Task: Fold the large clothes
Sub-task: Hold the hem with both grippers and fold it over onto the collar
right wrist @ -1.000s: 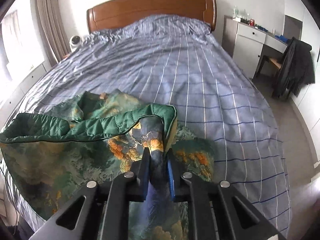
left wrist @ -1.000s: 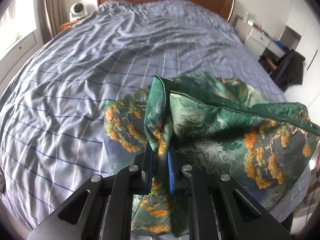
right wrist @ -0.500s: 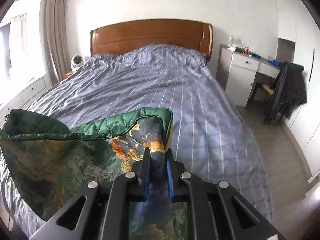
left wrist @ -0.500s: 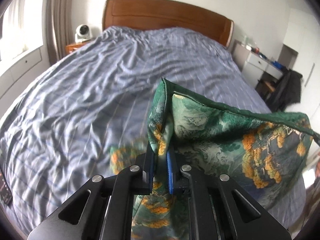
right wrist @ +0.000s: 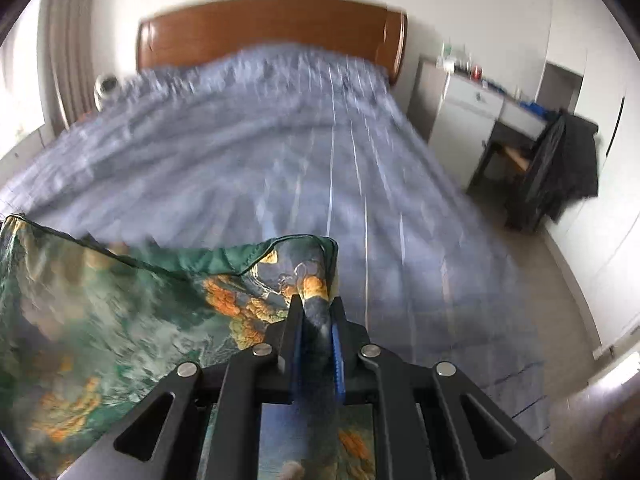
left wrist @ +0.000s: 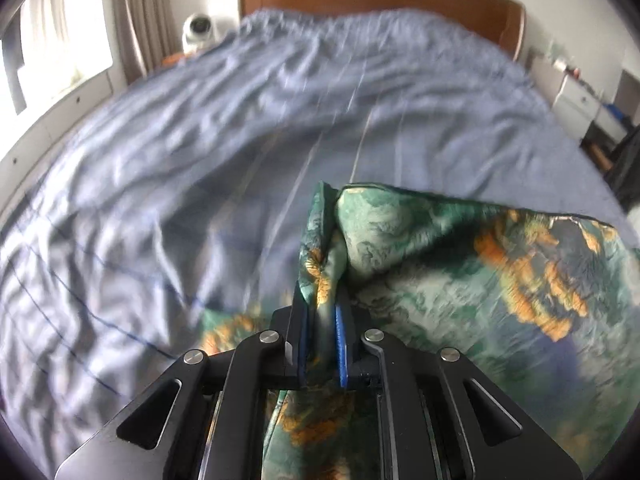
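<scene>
We see the left hand-held gripper [left wrist: 322,320] clamped on one corner of a green, orange-patterned quilted garment [left wrist: 460,272], and the right hand-held gripper [right wrist: 316,320] pinching the other corner. The garment's top edge stretches between them, its cloth hanging below, above a bed [right wrist: 280,152] covered in blue striped bedding.

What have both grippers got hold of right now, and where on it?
Both grip the green printed garment: left gripper and right gripper each pinch a bunched corner of its top edge.
</scene>
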### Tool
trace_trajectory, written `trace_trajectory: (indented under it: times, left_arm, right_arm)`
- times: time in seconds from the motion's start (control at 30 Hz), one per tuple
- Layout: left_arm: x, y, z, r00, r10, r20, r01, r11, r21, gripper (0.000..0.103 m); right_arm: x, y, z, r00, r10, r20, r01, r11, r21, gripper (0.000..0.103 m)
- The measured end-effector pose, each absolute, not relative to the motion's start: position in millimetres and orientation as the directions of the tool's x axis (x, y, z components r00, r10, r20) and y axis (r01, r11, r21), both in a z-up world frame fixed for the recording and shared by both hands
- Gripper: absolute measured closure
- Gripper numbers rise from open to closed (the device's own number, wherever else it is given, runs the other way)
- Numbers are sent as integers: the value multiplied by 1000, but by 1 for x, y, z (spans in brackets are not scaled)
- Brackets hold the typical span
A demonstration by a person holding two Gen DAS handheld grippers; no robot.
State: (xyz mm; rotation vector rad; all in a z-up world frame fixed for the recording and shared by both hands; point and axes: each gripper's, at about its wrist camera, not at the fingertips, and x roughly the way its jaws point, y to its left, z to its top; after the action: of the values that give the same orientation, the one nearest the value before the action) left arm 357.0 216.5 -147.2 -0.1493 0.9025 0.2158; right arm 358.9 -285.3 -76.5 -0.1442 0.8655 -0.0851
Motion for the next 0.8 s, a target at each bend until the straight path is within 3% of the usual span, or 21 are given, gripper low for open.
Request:
trace_trajectory:
  times: [0.17,0.33,0.6,0.67,0.7,0.77,0.8]
  left_arm:
    - [348,204,-174,644,168,-747,-252,968,0,88]
    - [349,214,-180,664,122,-738,-249,966,-64,87]
    - [353,207,-178,653,139,-744,-243,969,-32,86]
    - [356,207,-173,626,139,-767,-244,969,-24,79]
    - [360,211,-169,605,131,-786,-249,968,-30,70]
    - [363,223,-152,560,115,-820,-282,958,-58,43]
    - [361,231,-142,561,100,-822,-294,952,-86,25]
  right_arm:
    - [357,-288,-152,585,-131,-800,35,990,-136,91]
    - [360,-287,-168,593,-129,-795,49,991,-124,91]
    - [364,-295,-171,589,-80,-804,44,997,-67,87]
    - [366,-297,-169,582,-65,-811,39,998,-51,86]
    - [367,-301,-166,574,-41,-818,36,999,-25,86]
    - [370,-314,-155,557,12,-830,40,998,41,81]
    - [368,-324,-144,558,36,-829,54,995,80,70]
